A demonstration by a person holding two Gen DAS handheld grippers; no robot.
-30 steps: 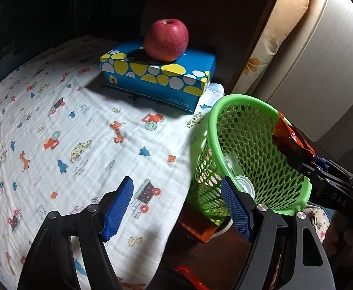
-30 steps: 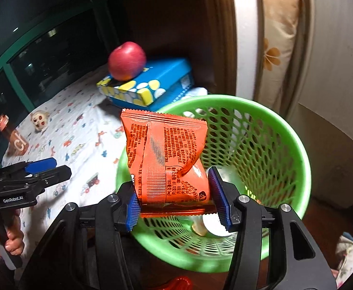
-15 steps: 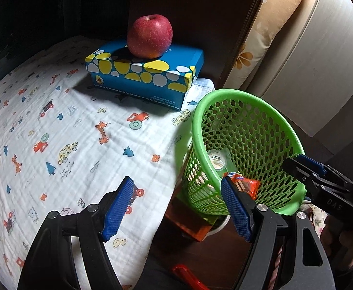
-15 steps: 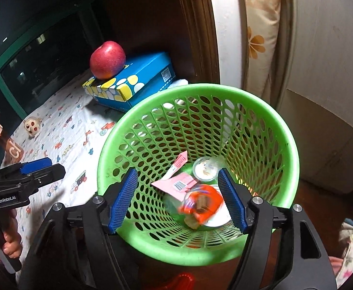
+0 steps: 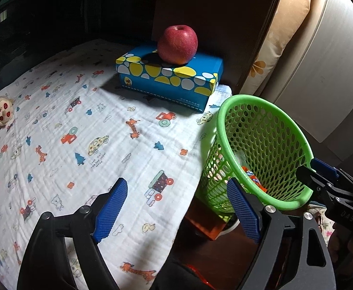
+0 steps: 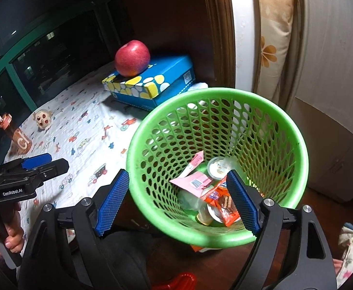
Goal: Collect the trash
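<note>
A green mesh trash basket stands beside the bed; it also shows in the left wrist view. Inside lie an orange snack wrapper, a pink wrapper and small round lids. My right gripper is open and empty over the basket's near rim. My left gripper is open and empty above the bed's edge, left of the basket. The wrapper shows through the mesh in the left wrist view.
A red apple sits on a blue spotted tissue box on the printed bed sheet. A small round toy and an orange bottle lie at the far left. A pillow and a white cabinet stand behind the basket.
My right gripper opened and the orange wrapper fell into the basket, settling among the trash. My left gripper stayed open and shifted slightly.
</note>
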